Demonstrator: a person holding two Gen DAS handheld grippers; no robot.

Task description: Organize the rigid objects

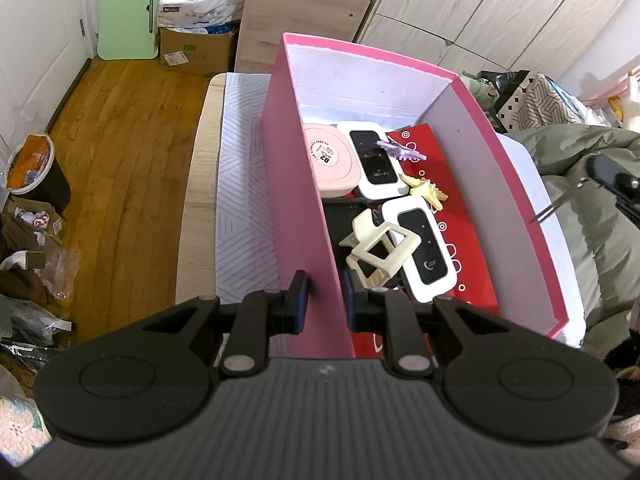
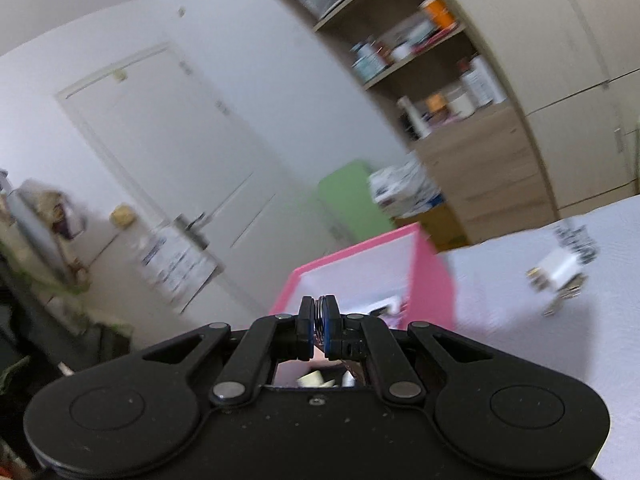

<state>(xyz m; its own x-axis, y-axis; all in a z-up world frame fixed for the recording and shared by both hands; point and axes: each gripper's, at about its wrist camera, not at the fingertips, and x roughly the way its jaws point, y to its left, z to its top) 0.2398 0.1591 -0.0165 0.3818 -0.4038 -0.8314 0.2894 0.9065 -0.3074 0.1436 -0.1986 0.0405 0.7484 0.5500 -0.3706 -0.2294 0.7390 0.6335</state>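
A pink box stands on the white table cloth. Inside lie a pink round case, two white WiFi routers, a cream hair claw, a yellow clip and a purple clip. My left gripper straddles the box's left wall, one pad on each side, pinching it. My right gripper is shut on a small metal ring stack, held above the box's pink corner. The right wrist view is blurred.
A white charger plug lies on the white cloth to the right of the box. A wooden cabinet and cardboard box stand behind the table. A bin and clutter sit on the floor at left.
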